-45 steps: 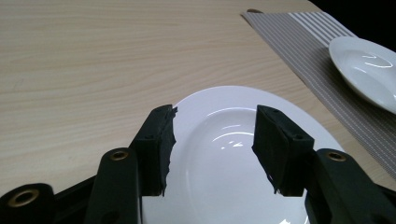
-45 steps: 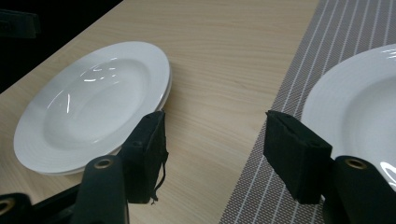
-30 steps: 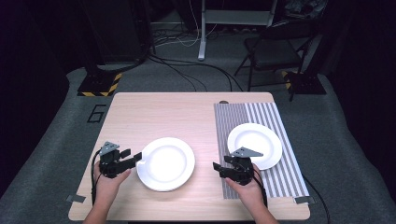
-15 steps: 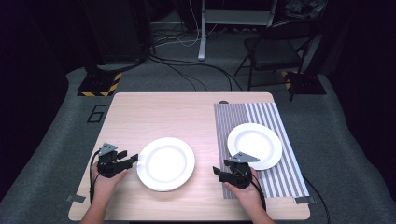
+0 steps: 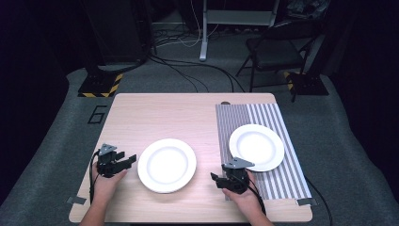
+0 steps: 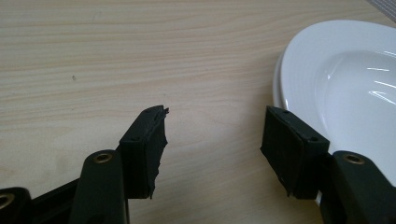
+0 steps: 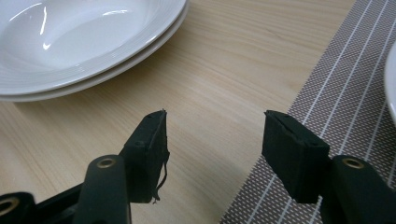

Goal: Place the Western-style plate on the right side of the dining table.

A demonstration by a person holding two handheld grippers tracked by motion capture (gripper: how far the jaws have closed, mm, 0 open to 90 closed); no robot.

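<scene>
Bright overhead light on the table (image 5: pixel 141 113), dark surroundings, glare streaks on the white plate (image 6: pixel 355 79), sharp close-ups.

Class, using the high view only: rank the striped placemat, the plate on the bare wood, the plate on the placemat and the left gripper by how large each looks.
1. striped placemat
2. plate on the bare wood
3. plate on the placemat, only slightly smaller-looking; it lies farther from the camera, so the two may match
4. left gripper
</scene>
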